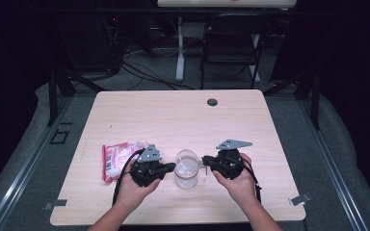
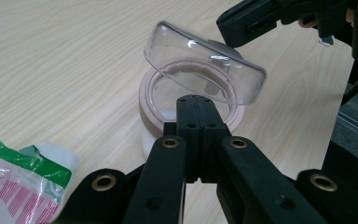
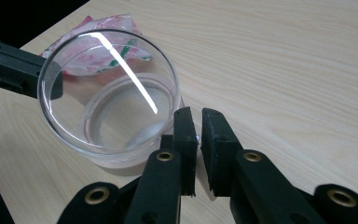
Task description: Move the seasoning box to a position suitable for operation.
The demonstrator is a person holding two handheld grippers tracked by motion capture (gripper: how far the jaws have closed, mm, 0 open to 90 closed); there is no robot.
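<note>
While the left gripper (image 2: 196, 100), jaws closed, steadies the jar (image 2: 156, 109), the right gripper (image 3: 196, 116), jaws narrow, apparently pinching the lid (image 3: 107, 88) rim, should lift it slowly.

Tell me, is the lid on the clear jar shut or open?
Open. The clear lid stands tilted above the jar, lifted on one side, so the jar's round mouth shows under it. The right gripper is at the lid's edge.

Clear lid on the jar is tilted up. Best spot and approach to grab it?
Probably the raised rim of the clear lid: it stands tilted over the round jar, so that edge is free of the jar's mouth. Come in level from the side with the right gripper, one jaw each side of the thin wall.
</note>
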